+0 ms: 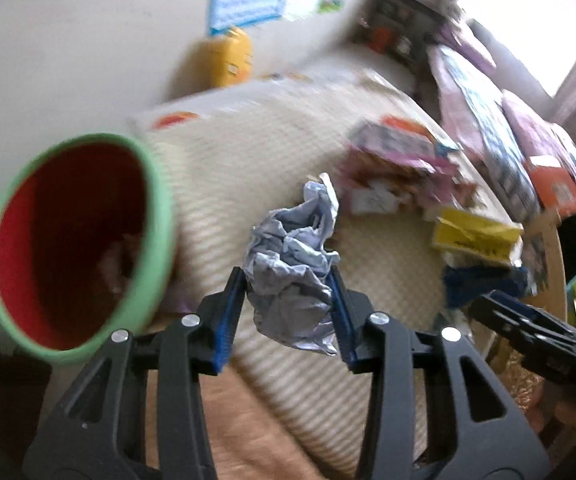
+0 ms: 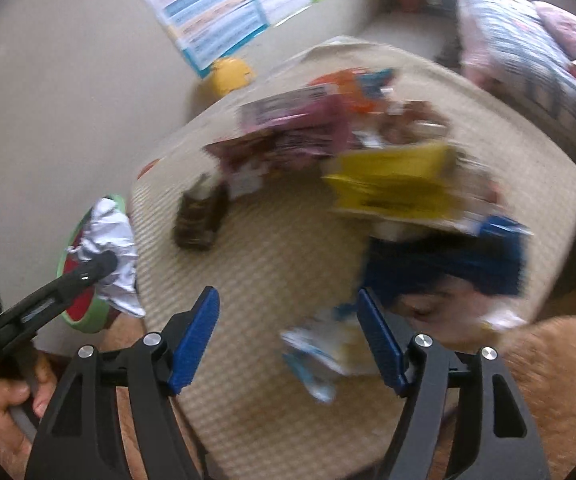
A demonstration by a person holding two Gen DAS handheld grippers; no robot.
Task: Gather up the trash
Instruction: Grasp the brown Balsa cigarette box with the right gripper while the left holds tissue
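My left gripper is shut on a crumpled pale blue-white paper wad and holds it in the air, just right of a bin with a green rim and red inside. In the right wrist view the same wad hangs over the bin at the left. My right gripper is open and empty above the woven mat, with a blue-and-white wrapper lying between its fingers. It shows at the right of the left wrist view.
On the mat lie a yellow packet, pink and orange boxes, a brown wrapper and a dark blue cloth. A yellow container stands by the wall. Bedding is at the right. Both views are motion-blurred.
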